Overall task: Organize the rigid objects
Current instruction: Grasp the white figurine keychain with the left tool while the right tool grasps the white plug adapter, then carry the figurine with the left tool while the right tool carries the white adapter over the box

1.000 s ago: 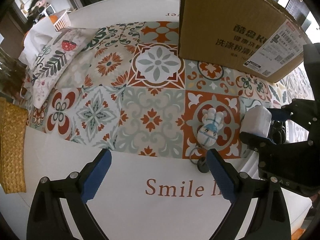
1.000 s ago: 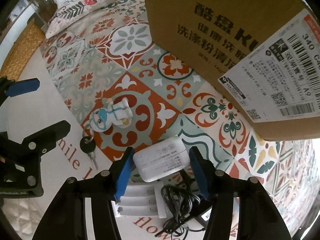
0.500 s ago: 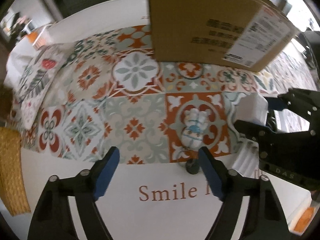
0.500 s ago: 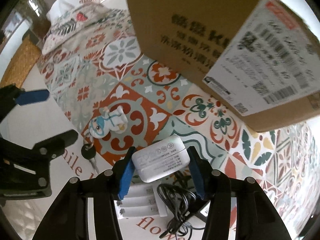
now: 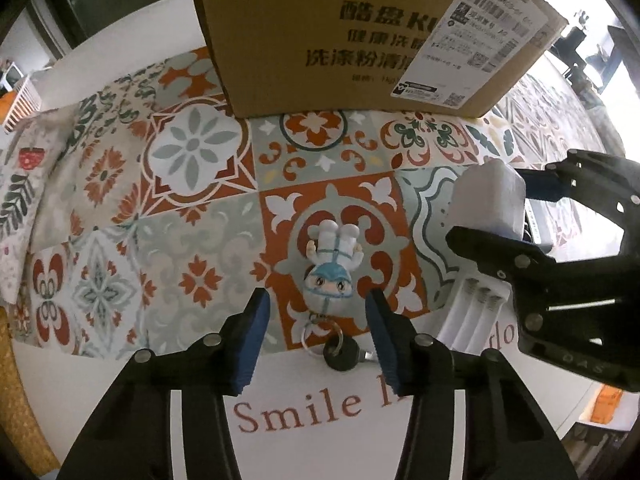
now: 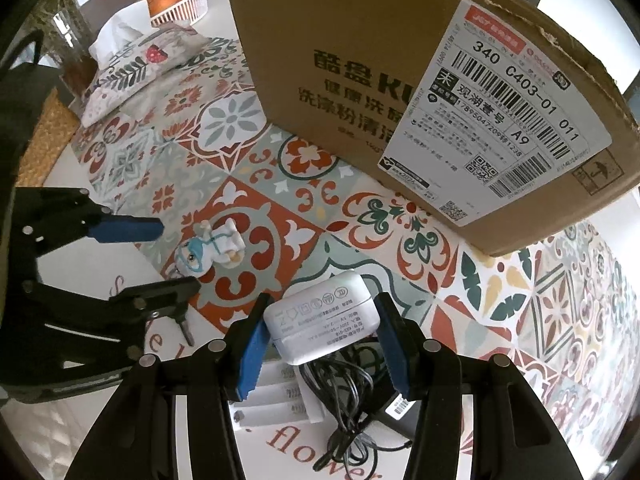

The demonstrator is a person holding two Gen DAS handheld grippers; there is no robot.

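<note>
My right gripper (image 6: 320, 336) is shut on a white power adapter (image 6: 322, 322) and holds it above a white battery case (image 6: 276, 400) and a tangled black cable (image 6: 348, 396). The adapter also shows in the left wrist view (image 5: 488, 200). My left gripper (image 5: 316, 320) is open, its blue pads either side of a small masked figurine keychain (image 5: 332, 264) with a ring and black key (image 5: 342, 354). The figurine shows in the right wrist view (image 6: 210, 250). A large open cardboard box (image 6: 400, 80) stands behind.
A patterned tile cloth (image 5: 192, 208) covers the white table. A patterned tissue pouch (image 6: 132, 68) and a basket of oranges (image 6: 176, 4) sit at the far left. A woven mat (image 5: 16, 420) lies at the left edge.
My left gripper has moved right and forward, so the figurine now lies between its pads, and its jaws have narrowed. My right gripper has lifted the adapter slightly toward the box.
</note>
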